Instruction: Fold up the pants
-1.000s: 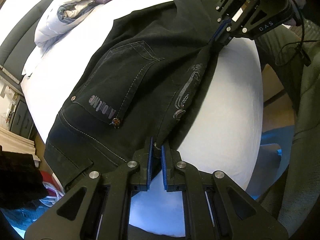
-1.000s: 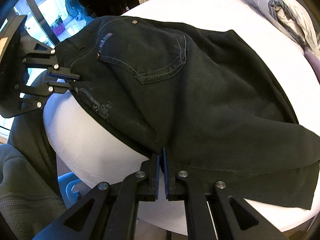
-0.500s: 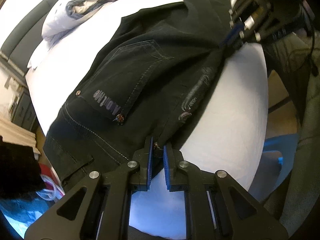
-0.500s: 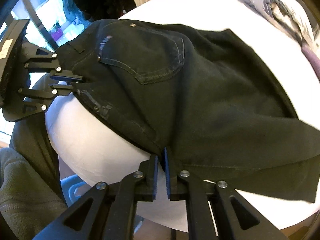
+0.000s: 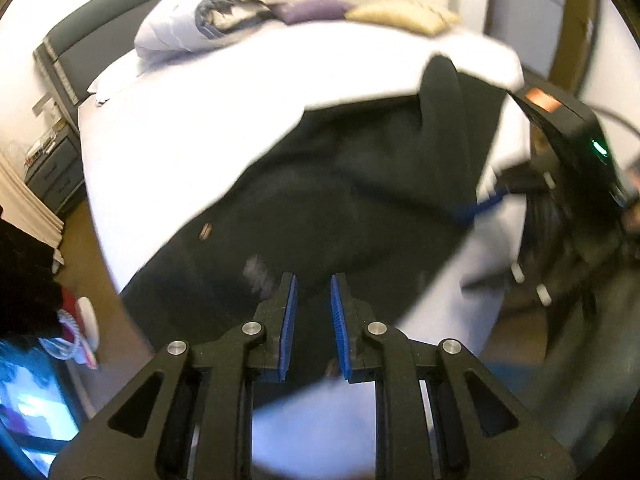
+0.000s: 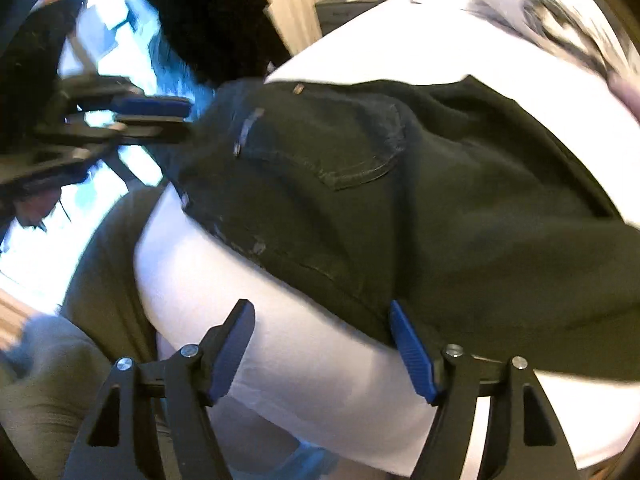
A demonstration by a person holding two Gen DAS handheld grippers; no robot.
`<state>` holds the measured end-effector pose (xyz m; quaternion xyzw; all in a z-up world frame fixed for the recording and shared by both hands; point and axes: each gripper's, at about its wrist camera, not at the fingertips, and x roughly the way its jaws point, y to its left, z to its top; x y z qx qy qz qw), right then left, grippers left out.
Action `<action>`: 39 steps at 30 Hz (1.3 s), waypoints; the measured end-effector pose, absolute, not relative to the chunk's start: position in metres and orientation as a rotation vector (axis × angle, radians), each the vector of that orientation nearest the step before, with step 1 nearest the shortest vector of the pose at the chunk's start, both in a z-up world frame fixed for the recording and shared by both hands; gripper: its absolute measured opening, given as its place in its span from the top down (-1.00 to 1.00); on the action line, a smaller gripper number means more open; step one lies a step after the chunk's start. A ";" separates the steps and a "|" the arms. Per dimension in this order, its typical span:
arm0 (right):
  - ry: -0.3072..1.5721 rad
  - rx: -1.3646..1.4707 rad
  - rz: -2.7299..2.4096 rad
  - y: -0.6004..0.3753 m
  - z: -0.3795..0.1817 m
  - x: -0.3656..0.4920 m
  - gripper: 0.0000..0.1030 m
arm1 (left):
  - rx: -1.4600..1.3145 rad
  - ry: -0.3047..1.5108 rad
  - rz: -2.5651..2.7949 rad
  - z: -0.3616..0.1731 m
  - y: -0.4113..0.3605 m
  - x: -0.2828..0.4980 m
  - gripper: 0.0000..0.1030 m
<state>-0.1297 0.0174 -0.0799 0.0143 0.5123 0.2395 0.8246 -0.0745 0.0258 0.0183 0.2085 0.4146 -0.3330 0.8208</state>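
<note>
Black pants lie folded lengthwise on a white bed, back pocket up. My left gripper hovers over the waist end with its jaws partly apart and nothing between the blue pads. My right gripper is wide open at the pants' near edge, its right pad touching the cloth. Each gripper shows blurred in the other's view: the right one in the left wrist view, the left one in the right wrist view.
A rolled grey duvet and purple and yellow cushions lie at the bed's head. A nightstand stands left of the bed. Dark clothing hangs beyond the bed. The person's olive-clad legs are beside the bed edge.
Both grippers have opened and let go of the pants' edge. Both have lifted and pulled back, and the views are motion-blurred.
</note>
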 end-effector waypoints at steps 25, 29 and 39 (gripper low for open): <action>0.692 1.168 -0.122 -0.410 -0.106 -0.079 0.19 | 0.154 1.198 -0.640 -0.081 -0.056 -0.006 0.68; 0.761 1.041 -0.145 -0.395 -0.092 -0.065 0.89 | 0.154 1.191 -0.642 -0.081 -0.054 -0.008 0.68; 0.596 0.798 -0.387 -0.398 0.094 -0.133 -0.52 | 0.128 1.174 -0.647 -0.084 -0.039 -0.013 0.68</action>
